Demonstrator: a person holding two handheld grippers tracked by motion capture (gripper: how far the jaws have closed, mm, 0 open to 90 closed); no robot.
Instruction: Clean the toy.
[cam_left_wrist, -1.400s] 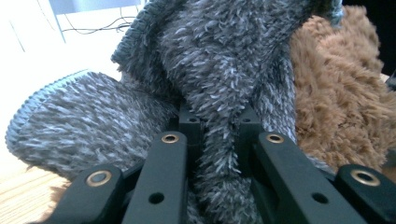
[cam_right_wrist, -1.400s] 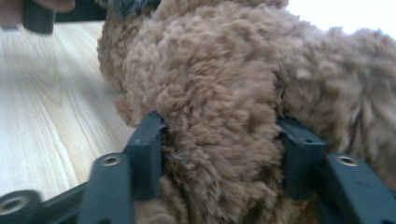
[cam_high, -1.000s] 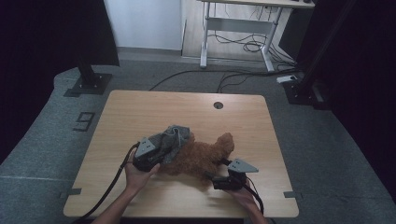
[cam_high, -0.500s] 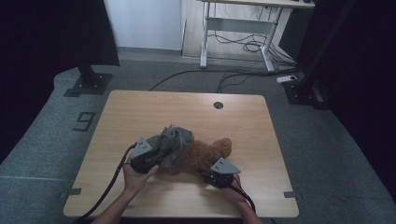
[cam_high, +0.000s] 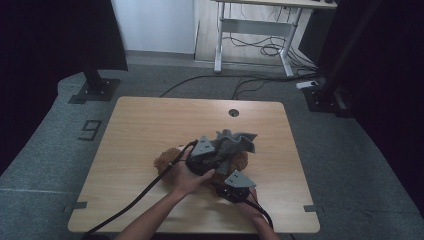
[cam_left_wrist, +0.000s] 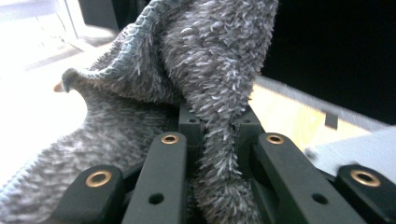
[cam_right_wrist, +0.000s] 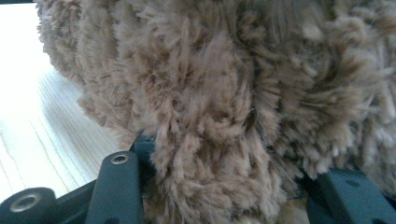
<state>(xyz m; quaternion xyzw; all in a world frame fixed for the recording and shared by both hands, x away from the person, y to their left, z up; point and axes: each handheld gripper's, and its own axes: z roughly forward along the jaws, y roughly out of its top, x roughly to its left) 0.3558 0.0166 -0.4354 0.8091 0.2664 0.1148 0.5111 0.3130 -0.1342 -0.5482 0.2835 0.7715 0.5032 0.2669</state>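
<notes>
Left gripper (cam_high: 216, 155) was pinching a fold of the grey fleece cloth (cam_high: 234, 141), jaws pressed together on it; in the left gripper view the cloth (cam_left_wrist: 219, 93) ran straight down between the jaws. Cloth was lifted off the desk (cam_high: 145, 125), draped toward 1 o'clock of the left hand (cam_high: 187, 176).

Right gripper (cam_high: 231, 186) had just been closing and was clamped on the brown plush toy (cam_high: 165, 159); in the right gripper view the fur (cam_right_wrist: 224, 107) bulged between the jaws. Toy lay near desk centre, slightly toward 6 o'clock, mostly under the cloth and the hands.

Handling, judged: both things light, soft, floppy, nothing fragile. Cloth would sag and stretch; best grabbed at a hem or bunched fold. Toy would squash under pressure, fur could slip; grab deep on a limb or the body, not the pile.

Writing: a mark like "9" on the floor (cam_high: 91, 129) at 9 o'clock of the desk. No brand or label readable on cloth or toy.
</notes>
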